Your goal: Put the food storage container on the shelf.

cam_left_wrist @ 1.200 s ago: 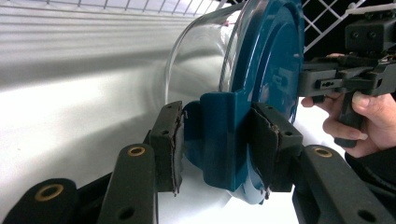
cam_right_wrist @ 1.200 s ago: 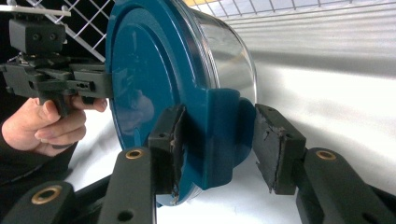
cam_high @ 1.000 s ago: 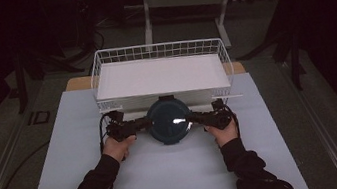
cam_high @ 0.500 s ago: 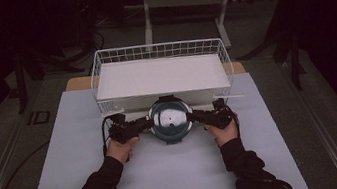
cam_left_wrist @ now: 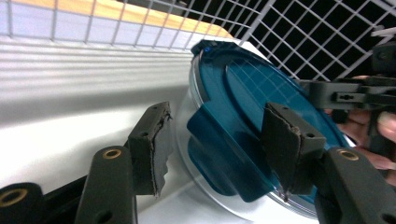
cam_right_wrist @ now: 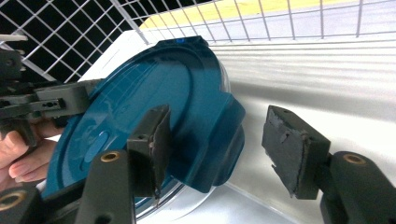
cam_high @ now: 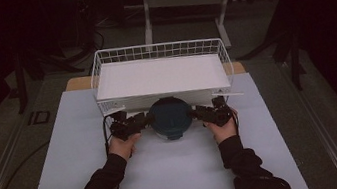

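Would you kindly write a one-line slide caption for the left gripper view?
Open left gripper straddling a side flap of the round teal plastic lid on a clear container, beside the white wire basket.

The round lid (cam_left_wrist: 261, 107) is deep teal over a clear container rim (cam_right_wrist: 177, 198). The wire basket (cam_high: 160, 51) is white with a square grid, at 12 o'clock on the white tabletop (cam_high: 168, 175); claw pads (cam_left_wrist: 152, 147) are black.

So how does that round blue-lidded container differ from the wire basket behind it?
The container is round, with a solid teal lid over a clear base; the basket is rectangular, white open wire mesh. The container is much smaller than the basket. The container sits between the left gripper and the right gripper; the basket is not between any jaws. Both rest on the same white table.
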Tool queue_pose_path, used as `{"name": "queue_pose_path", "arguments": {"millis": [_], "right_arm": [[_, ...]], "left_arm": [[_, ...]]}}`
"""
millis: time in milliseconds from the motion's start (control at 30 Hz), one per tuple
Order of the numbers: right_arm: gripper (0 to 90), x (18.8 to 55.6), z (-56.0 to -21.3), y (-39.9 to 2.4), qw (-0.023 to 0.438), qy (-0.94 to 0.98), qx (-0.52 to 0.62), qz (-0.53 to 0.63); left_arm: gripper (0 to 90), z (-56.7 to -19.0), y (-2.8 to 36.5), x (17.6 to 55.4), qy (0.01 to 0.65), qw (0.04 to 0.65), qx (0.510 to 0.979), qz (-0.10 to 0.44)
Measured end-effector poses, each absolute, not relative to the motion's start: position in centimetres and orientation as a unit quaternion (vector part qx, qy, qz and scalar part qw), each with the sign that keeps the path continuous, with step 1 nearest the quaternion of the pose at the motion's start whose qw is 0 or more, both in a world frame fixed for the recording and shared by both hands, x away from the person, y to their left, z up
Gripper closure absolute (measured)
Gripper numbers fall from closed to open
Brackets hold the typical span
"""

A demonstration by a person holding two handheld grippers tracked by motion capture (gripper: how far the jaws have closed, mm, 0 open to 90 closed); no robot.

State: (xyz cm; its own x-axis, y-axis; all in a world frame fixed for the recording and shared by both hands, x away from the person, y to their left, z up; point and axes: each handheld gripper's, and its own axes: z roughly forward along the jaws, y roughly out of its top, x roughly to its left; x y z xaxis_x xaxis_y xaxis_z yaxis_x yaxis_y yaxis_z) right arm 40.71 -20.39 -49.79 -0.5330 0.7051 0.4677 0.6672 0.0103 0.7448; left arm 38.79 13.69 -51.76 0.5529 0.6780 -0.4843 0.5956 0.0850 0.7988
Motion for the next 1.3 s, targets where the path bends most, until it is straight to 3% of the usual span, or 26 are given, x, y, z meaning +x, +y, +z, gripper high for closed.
{"name": "queue_pose_path", "arguments": {"millis": [667, 800, 967, 1100, 1133, 1233, 1267, 1300], "right_arm": [[32.7, 38.4, -48.4, -21.1, 0.031, 0.715, 0.460, 0.525], [33.3, 37.4, -47.8, -20.9, 0.029, 0.718, 0.449, 0.531], [38.2, 36.1, -47.3, -20.4, 0.022, 0.728, 0.431, 0.532], [46.3, 34.6, -47.3, -19.5, 0.009, 0.740, 0.417, 0.527], [52.3, 33.9, -47.4, -19.1, 0.003, 0.746, 0.411, 0.524], [58.1, 33.4, -47.6, -18.7, -0.006, 0.753, 0.402, 0.521], [66.2, 32.8, -47.9, -18.3, -0.015, 0.761, 0.393, 0.516], [66.2, 32.8, -47.9, -18.3, -0.015, 0.761, 0.393, 0.516]], "left_arm": [[43.3, -50.8, 13.7, 38.6, 0.477, 0.551, 0.682, 0.058], [34.9, -50.4, 13.9, 37.8, 0.458, 0.565, 0.685, 0.048], [20.4, -50.0, 14.2, 36.7, 0.428, 0.566, 0.704, 0.034], [1.7, -49.5, 14.5, 35.2, 0.406, 0.578, 0.708, 0.021], [0.0, -49.2, 14.5, 34.5, 0.395, 0.580, 0.712, 0.007], [0.0, -48.8, 14.6, 33.6, 0.384, 0.581, 0.718, 0.020], [0.0, -48.5, 14.6, 32.7, 0.375, 0.577, 0.725, 0.029], [0.0, -48.5, 14.6, 32.7, 0.375, 0.577, 0.725, 0.029]]}}
